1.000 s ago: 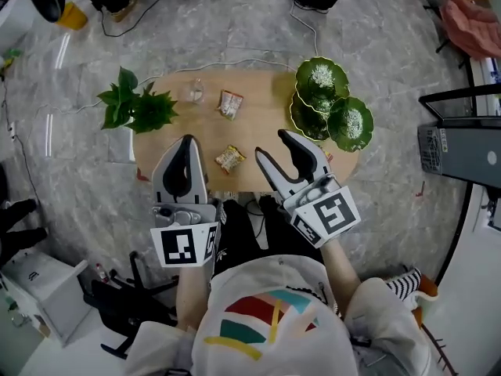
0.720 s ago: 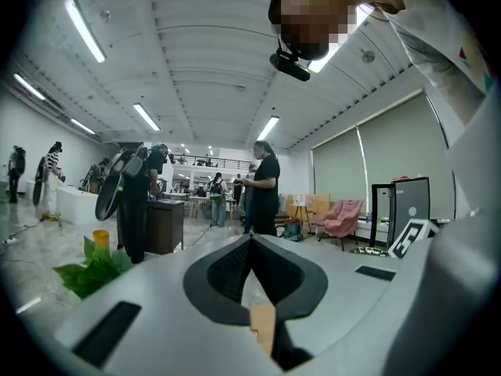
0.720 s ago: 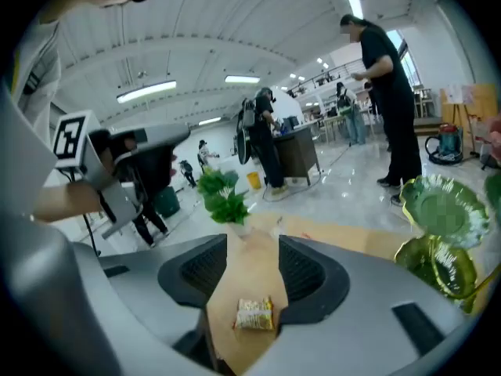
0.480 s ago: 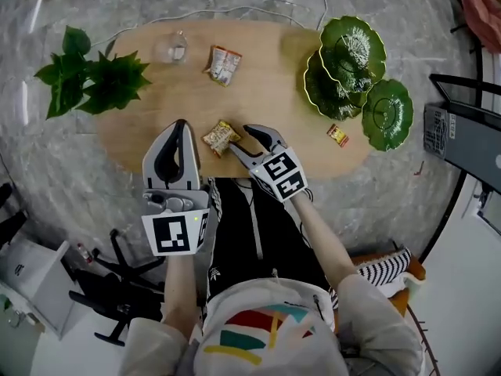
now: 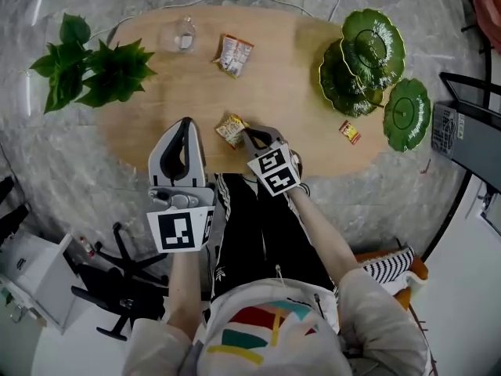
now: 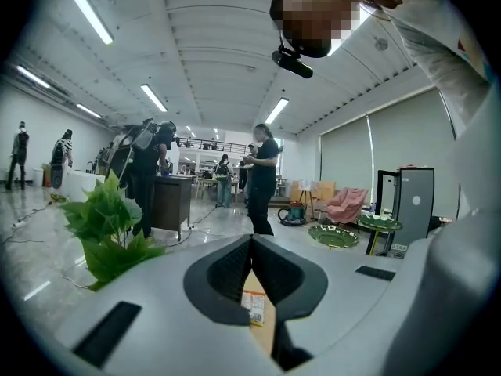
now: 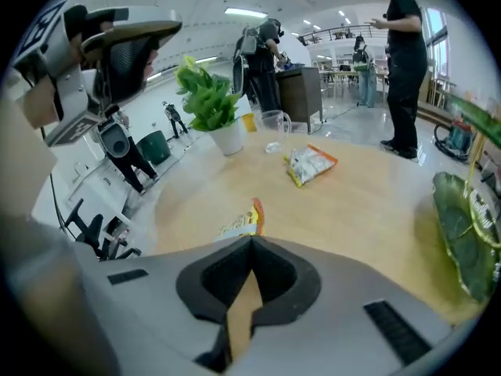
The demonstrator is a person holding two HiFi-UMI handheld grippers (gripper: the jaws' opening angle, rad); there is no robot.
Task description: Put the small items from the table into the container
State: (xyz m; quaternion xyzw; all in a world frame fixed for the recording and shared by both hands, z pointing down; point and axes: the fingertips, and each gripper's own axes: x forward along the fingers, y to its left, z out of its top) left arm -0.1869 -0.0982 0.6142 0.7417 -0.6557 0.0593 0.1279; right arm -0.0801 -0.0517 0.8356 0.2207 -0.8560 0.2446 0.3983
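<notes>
A yellow snack packet [image 5: 231,128] lies near the front edge of the oval wooden table [image 5: 156,124]. My right gripper [image 5: 244,135] points down at it and is shut on its near edge; in the right gripper view the packet [image 7: 241,222] sticks out just past the closed tips [image 7: 250,240]. A white and orange packet [image 5: 234,55] lies farther back, and a small red packet [image 5: 349,131] sits near the green leaf-shaped dishes [image 5: 368,49]. My left gripper [image 5: 185,122] hovers at the table's front edge, shut and empty [image 6: 252,237].
A potted green plant [image 5: 94,69] stands at the table's left end, with a clear glass cup [image 5: 182,34] behind it. A third green dish [image 5: 407,114] stands off the right end. The person's legs and a chair are below the table edge. People stand in the hall beyond.
Both grippers came down toward the table. The right gripper tipped downward, reached the yellow packet and closed its wide-open jaws on its edge. The left stayed shut.
</notes>
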